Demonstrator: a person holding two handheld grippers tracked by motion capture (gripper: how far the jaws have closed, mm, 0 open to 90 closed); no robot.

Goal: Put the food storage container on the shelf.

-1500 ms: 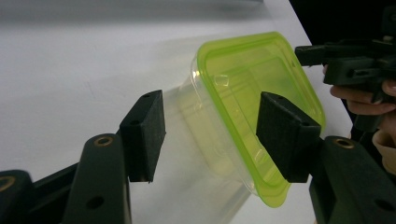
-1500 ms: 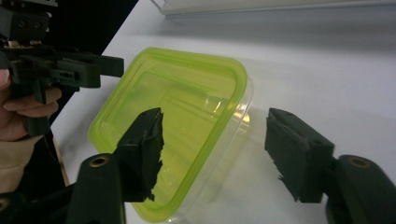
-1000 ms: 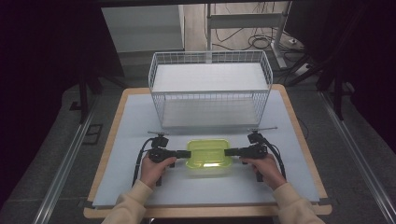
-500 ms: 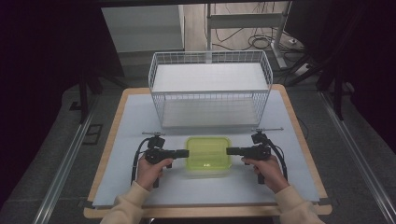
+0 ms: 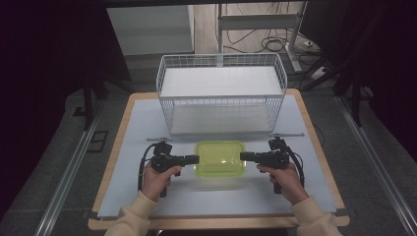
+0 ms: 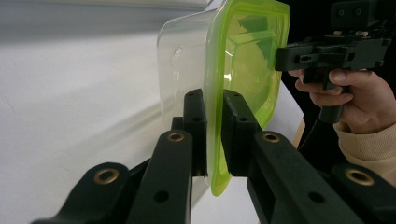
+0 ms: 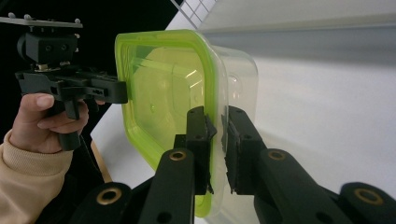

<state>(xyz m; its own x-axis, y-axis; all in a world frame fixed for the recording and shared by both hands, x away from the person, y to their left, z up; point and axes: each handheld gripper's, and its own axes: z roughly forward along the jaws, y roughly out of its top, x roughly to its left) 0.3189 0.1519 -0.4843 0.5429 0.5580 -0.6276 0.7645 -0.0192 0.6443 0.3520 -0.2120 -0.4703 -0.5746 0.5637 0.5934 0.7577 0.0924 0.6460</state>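
pale counter under dim light, a white wire basket at its far side. the grasp looks done: the left tongs and the right tongs are each clenched on the green lid rim at opposite ends of the lidded container, which hangs level between them, just in front of the basket. whether it has cleared the counter is hard to judge from above, probably barely. carrying it into the basket seems to be what remains.
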